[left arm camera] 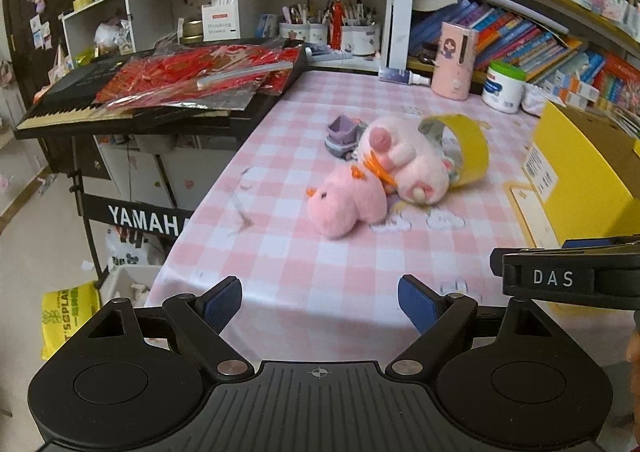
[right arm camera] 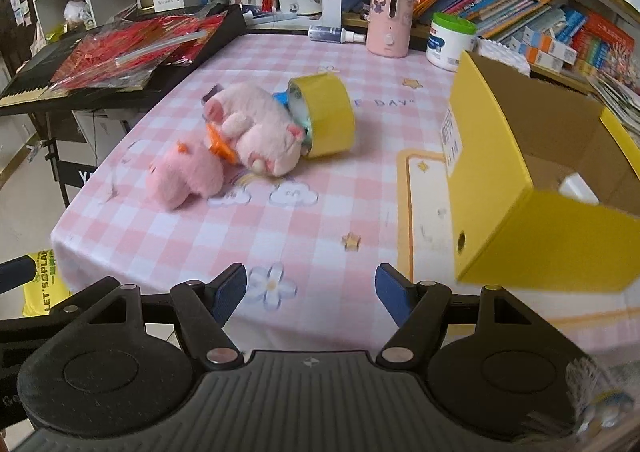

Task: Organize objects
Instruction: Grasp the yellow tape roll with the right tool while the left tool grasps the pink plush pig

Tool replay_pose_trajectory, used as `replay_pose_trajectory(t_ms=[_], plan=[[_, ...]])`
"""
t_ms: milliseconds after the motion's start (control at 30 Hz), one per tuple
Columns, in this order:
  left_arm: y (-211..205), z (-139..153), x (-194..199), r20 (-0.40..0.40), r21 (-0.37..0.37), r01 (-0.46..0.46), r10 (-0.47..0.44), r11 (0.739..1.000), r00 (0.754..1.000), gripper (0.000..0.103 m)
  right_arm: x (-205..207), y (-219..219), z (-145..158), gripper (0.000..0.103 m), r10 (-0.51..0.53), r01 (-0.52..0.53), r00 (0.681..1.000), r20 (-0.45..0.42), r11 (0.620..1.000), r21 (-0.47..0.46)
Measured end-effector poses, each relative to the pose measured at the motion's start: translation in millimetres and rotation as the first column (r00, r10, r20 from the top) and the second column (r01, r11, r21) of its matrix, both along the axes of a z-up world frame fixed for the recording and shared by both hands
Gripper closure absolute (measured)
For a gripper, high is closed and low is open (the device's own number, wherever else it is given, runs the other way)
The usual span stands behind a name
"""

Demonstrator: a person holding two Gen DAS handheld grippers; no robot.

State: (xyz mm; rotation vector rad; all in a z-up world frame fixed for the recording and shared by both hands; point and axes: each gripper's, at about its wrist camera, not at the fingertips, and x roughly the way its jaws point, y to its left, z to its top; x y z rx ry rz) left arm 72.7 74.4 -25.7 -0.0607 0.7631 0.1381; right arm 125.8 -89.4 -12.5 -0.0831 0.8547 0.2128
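Two pink plush toys lie together on the pink checked tablecloth: a smaller one (left arm camera: 347, 201) (right arm camera: 186, 176) in front and a larger one (left arm camera: 404, 162) (right arm camera: 258, 132) behind it. A yellow cylindrical tub (left arm camera: 466, 150) (right arm camera: 326, 116) lies on its side against the larger plush. A small purple toy truck (left arm camera: 343, 135) stands behind them. An open yellow cardboard box (right arm camera: 532, 188) (left arm camera: 580, 172) stands at the right. My left gripper (left arm camera: 320, 302) is open and empty near the table's front edge. My right gripper (right arm camera: 311, 294) is open and empty, left of the box.
A Yamaha keyboard (left arm camera: 120, 92) covered with red packets stands left of the table. At the back are a pink dispenser (right arm camera: 390, 14), a white jar (right arm camera: 450, 38), a spray bottle (right arm camera: 336, 34), pen cups and bookshelves. A yellow bag (left arm camera: 68, 316) lies on the floor.
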Motion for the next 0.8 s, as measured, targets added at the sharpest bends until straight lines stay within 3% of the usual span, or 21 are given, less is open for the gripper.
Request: replay_pose_trajectory(t_ms=[467,800], plan=[[-0.6,-4.6,68.7,-0.024,-0.007,-0.024,0.024,1.000,0.999,0.016,86.1,1.5,1.4,0.033,0.015,-0.015,1.000,0.023,1.000,0.010],[-0.5,-12.1,103.4,-0.057,-0.002,-0.034,0.033,0.999,0.998,0.016,125.4,4.3,-0.1,0.025,0.020,-0.021,0.998,0.055,0.999,0.032]])
